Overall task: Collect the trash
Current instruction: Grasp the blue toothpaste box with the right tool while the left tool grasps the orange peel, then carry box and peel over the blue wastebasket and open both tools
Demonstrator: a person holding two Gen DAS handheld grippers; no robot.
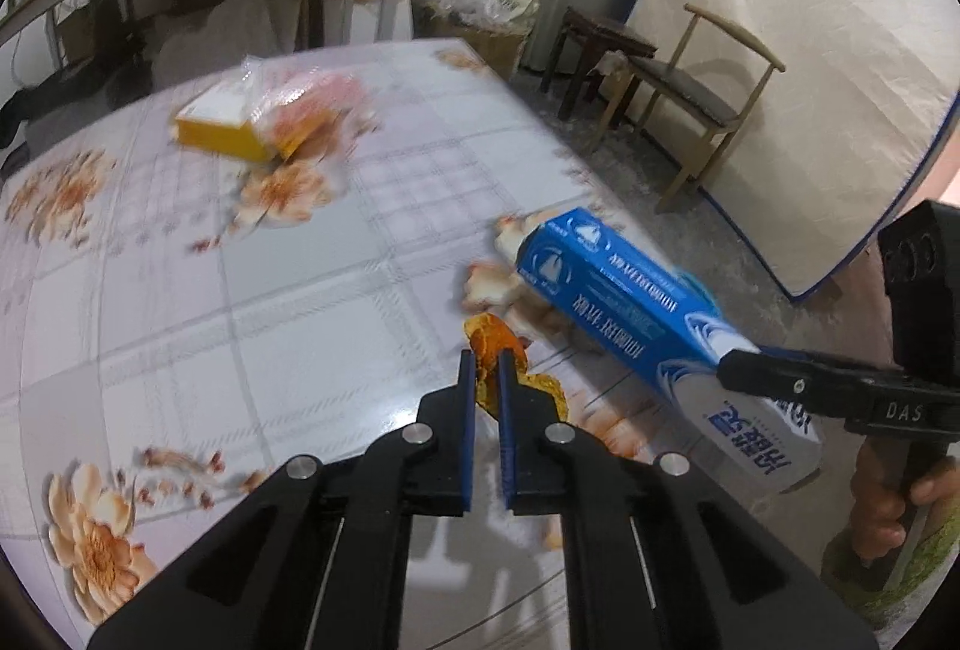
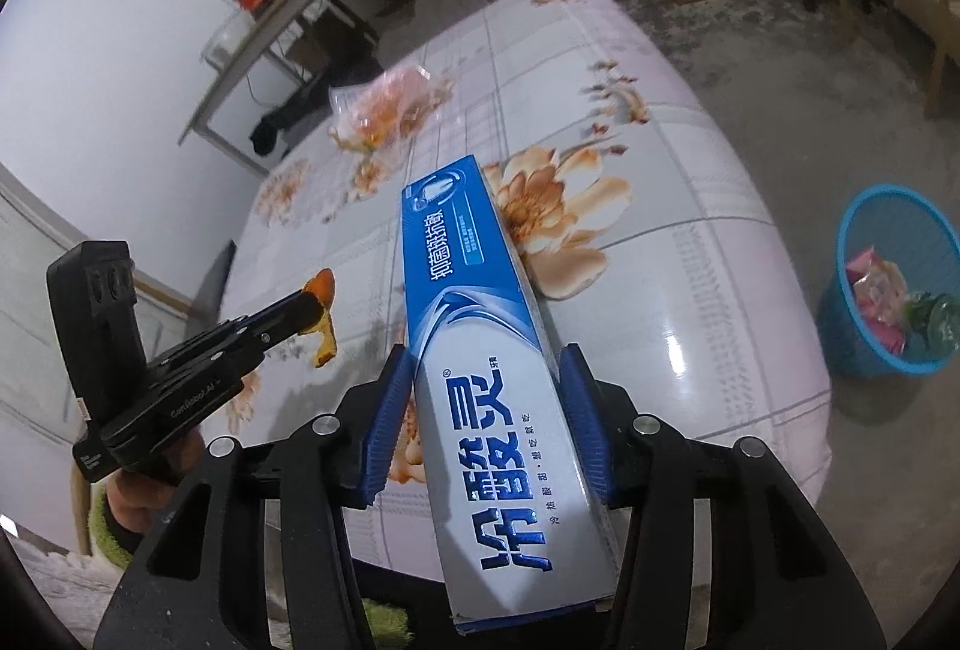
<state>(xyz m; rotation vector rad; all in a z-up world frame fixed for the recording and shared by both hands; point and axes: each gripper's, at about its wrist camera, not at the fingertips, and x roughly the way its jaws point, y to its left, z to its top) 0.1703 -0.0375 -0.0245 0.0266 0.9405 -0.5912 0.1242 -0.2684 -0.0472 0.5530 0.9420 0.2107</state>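
Left tool (image 1: 486, 380): pressed nearly together on a scrap of orange peel (image 1: 489, 341); I hold it up off the table (image 1: 240, 260), a little left of the box.
Right tool (image 2: 489, 422): pinching the toothpaste box (image 2: 474, 326) across its width, close to the box's near end; most of the length sticks out past the fingers toward the far side.
Where the rest lies: a yellow carton (image 1: 219, 128) and a crinkled clear wrapper (image 2: 390, 101) sit at the far side of the table, well apart from both tools.
Bin: a blue basket (image 2: 840, 290) stands on the floor to the right of the table, already holding some wrappers.
Risk, box: I judge it likely to pivot or slip, because I grip it near one end and the long free part acts as a lever; a quick swing toward the basket could twist it loose over the floor.
Risk, peel: the scrap is thin and ragged, and only part of it sits between the pads; it could tear or drop away short of the basket.
Risk, reach: the basket is on my right, so the left tool must cross past the right one; the two could knock together.
Risk, aim: the box is long, so it could catch the basket's rim and tip out.
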